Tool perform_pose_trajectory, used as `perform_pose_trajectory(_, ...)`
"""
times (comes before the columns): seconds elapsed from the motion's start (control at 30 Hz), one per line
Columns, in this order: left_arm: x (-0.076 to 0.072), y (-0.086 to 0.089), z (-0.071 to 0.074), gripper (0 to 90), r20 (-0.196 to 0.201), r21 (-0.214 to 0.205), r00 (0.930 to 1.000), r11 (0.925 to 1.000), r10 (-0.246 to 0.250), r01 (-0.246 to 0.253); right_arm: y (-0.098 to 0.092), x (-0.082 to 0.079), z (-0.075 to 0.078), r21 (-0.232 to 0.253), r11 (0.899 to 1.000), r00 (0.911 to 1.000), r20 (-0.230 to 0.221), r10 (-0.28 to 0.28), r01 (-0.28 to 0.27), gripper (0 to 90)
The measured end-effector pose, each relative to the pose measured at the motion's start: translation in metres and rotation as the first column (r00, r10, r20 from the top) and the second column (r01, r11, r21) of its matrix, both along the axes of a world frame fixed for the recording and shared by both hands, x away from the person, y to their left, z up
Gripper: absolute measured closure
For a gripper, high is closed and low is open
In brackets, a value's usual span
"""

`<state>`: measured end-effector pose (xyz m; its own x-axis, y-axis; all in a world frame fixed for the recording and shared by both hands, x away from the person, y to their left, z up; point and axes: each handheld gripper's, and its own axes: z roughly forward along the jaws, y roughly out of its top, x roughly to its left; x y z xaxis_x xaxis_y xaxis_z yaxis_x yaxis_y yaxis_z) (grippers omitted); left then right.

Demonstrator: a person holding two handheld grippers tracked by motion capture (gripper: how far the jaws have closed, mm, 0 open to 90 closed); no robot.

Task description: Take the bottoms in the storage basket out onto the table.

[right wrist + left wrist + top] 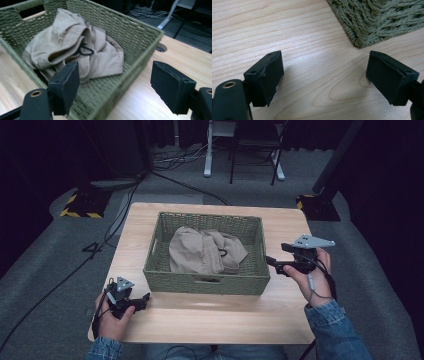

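Observation:
A green woven basket (205, 282) stands in the middle of the wooden table (210, 320). Crumpled beige shorts (205, 251) with a black drawstring lie inside it; the right gripper view looks into the basket (140, 47) at the same shorts (72, 47). My right gripper (270, 261) hovers just off the basket's right wall, its jaws open and empty, pointing at the rim. My left gripper (145, 297) rests low by the basket's front left corner (372, 30), open with bare wood between its pads (272, 75).
The table's front strip before the basket is bare wood. A round cable hole (160, 47) sits in the tabletop beyond the basket. Past the table lie grey carpet, cables (175, 160), stand bases with yellow-black tape (80, 205) and white desk legs (207, 150).

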<state>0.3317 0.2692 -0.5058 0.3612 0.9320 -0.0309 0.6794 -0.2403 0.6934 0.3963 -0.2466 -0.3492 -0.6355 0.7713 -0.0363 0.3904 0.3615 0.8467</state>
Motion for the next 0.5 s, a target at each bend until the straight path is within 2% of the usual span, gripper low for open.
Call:
perform_pose_trajectory(0.23, 0.000, 0.000, 0.000, 15.0, -0.001, 0.000, 1.0000, 1.0000, 0.000, 0.000, 0.019, 0.015, 0.007, -0.008, 1.000, 0.9997, -0.004, 0.025, -0.025, 21.1)
perform_pose_trajectory(0.47, 0.001, 0.000, 0.000, 14.8, 0.000, -0.003, 1.0000, 1.0000, 0.007, -0.007, 0.043, 0.037, 0.008, -0.001, 0.998, 0.9978, -0.032, 0.058, -0.058, 19.0)
perform_pose_trajectory(0.5, 0.001, 0.000, 0.000, 14.7, -0.001, -0.001, 1.0000, 1.0000, 0.007, -0.007, 0.050, 0.044, 0.007, -0.001, 0.998, 0.9973, -0.044, 0.059, -0.059, 18.6)
